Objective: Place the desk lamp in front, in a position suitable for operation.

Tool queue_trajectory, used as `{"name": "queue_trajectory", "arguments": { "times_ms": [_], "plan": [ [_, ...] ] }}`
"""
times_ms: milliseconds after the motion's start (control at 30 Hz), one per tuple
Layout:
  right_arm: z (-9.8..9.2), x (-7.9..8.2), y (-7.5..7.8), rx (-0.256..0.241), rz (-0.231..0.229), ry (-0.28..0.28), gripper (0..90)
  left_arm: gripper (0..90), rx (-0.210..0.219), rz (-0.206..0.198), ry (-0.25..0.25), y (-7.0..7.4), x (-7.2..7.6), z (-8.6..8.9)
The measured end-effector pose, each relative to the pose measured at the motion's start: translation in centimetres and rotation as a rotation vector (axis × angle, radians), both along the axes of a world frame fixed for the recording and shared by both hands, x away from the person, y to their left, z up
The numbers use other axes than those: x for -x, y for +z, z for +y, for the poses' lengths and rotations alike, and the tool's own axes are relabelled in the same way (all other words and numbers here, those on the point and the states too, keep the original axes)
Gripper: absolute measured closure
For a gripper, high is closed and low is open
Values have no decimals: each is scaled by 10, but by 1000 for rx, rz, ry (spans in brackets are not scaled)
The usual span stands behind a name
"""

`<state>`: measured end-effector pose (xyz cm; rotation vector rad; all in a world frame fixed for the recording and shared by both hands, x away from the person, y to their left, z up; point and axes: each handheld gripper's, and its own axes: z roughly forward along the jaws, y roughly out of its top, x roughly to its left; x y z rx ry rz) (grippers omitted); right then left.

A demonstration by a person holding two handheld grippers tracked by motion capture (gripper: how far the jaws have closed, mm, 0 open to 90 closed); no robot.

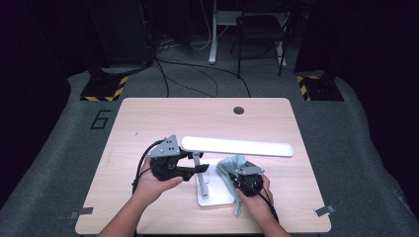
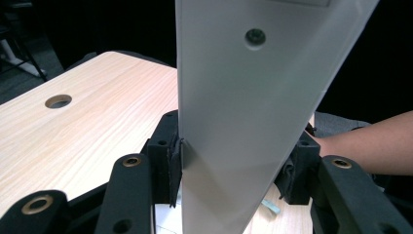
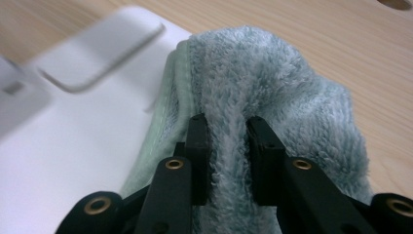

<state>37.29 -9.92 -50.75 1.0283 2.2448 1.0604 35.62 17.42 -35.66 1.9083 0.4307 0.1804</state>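
Pale wooden table (image 1: 148, 118), mid-frame in high view, dark floor behind. White desk lamp (image 1: 237, 146) at lower centre, stem partly hidden. Left gripper (image 2: 234, 170) clamped across lamp head. Right gripper (image 3: 228, 131) pinching teal cloth (image 3: 292, 112) over lamp base (image 3: 73, 146), cloth's lower end cut off.

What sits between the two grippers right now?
In the high view, the lamp's thin post and white base lie between the left gripper and the right gripper, which pinches a cloth.
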Motion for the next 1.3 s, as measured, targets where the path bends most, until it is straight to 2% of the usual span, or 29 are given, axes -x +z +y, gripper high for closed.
{"name": "queue_trajectory", "arguments": {
  "times_ms": [33, 67, 100, 133, 167, 200, 267, 300, 333, 367, 433, 500, 533, 600, 667, 700, 800, 833, 967, 1000, 1033, 1067, 1200, 1300],
  "plan": [
    [2, 1, 2, -46, 23, 25, 733, 519, -4, -6, -1, 0, -1, 0],
    [2, 1, 2, -46, 23, 25, 733, 519, -4, -4, -2, 0, 0, 0],
    [5, 0, 4, -81, 31, 56, 732, 519, 4, 4, -4, 0, 0, 0],
    [14, 1, 6, -90, 42, 107, 731, 518, 4, 4, -9, 0, 0, 0],
    [20, 1, 6, -87, 50, 134, 731, 517, 7, 4, -14, 0, 1, -1],
    [20, 1, 6, -87, 50, 134, 731, 517, 9, 5, -22, -1, 1, -1],
    [36, 0, 4, -81, 62, 193, 731, 518, 4, 3, -33, 0, 3, -3],
    [36, 0, 4, -81, 62, 193, 731, 518, -1, 7, -44, 0, 3, -2],
    [42, 0, 4, -98, 67, 220, 733, 518, 5, 4, -38, 0, 3, -2],
    [44, 0, 5, -128, 76, 224, 734, 517, 5, 4, -38, 0, 3, -2],
    [47, -1, 6, -145, 82, 222, 734, 517, 10, 4, -45, -1, 2, -2],
    [50, -4, 7, -150, 97, 238, 734, 516, 15, 5, -49, -1, 2, -2],
    [51, -7, 6, -132, 101, 261, 733, 516, 16, 6, -49, -1, 2, -2],
    [56, -11, 3, -91, 110, 253, 734, 515, 18, 7, -50, -1, 2, -3],
    [57, -17, 3, -79, 115, 254, 738, 515, 18, 7, -47, -1, 2, -3],
    [58, -19, 3, -85, 124, 234, 740, 515, 16, 7, -42, -1, 3, -3],
    [60, -25, 2, -82, 102, 195, 744, 515, 24, 7, -38, -2, 4, -3],
    [61, -30, 2, -83, 96, 156, 745, 515, 18, 6, -33, -2, 4, -2],
    [61, -38, 2, -77, 91, 113, 749, 516, 16, 3, -28, -2, 5, -2],
    [60, -41, 2, -59, 68, 104, 761, 517, 14, 3, -27, -2, 5, -2],
    [61, -44, 1, -2, 58, 76, 761, 517, 12, 1, -26, -2, 5, -2],
    [59, -46, 1, 2, 49, 80, 761, 518, 11, 0, -26, -2, 5, -2],
    [55, -53, 0, -47, 86, 45, 760, 520, 9, -3, -20, -2, 5, -1],
    [53, -52, 1, -67, 90, 45, 751, 520, 17, -3, -21, -2, 4, -1]
  ]
}}
